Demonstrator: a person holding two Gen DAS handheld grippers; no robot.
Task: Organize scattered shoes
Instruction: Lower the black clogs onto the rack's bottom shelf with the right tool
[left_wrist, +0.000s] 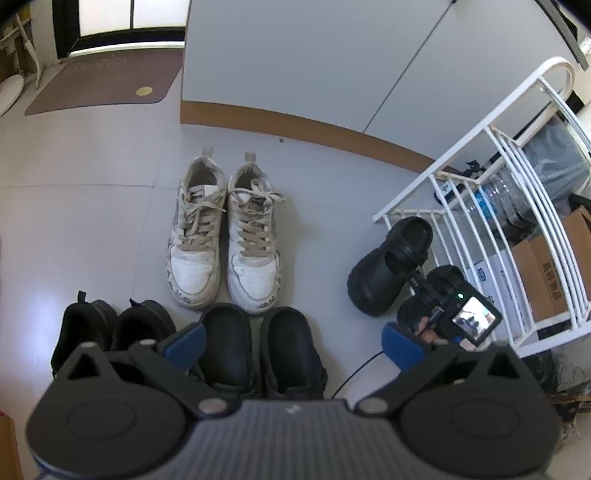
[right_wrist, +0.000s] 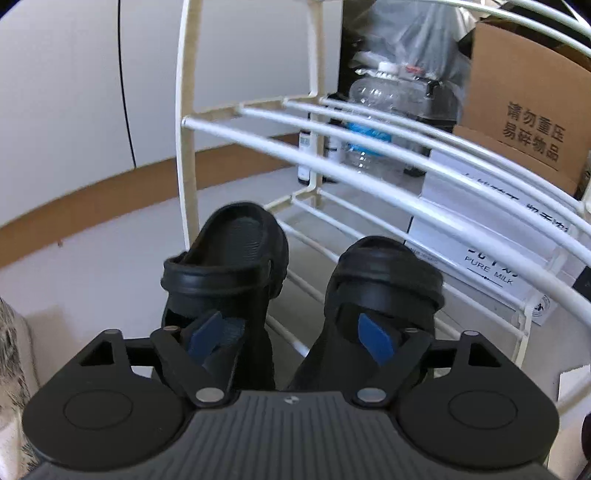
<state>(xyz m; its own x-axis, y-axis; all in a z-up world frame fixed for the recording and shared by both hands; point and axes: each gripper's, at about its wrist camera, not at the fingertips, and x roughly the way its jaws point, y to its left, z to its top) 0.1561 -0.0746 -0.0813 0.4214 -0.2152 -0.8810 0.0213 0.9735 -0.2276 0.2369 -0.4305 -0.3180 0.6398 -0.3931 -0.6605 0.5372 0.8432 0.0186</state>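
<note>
I am seeing my right tool (right_wrist: 293, 341) spread wide, one finger reaching into each of the two black clogs (right_wrist: 236, 266) sitting side by side at the foot of the white wire rack (right_wrist: 314, 147), clamped on nothing. My left tool (left_wrist: 293, 343) is hanging open above the floor (left_wrist: 92, 221), where white sneakers (left_wrist: 225, 232), dark clogs (left_wrist: 258, 350) and black sneakers (left_wrist: 110, 328) are sitting paired in rows.

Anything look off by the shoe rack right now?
Yes: one black clog sits tilted against the white rack, away from the neat rows. The right tongs have a finger inside each black clog there.
</note>
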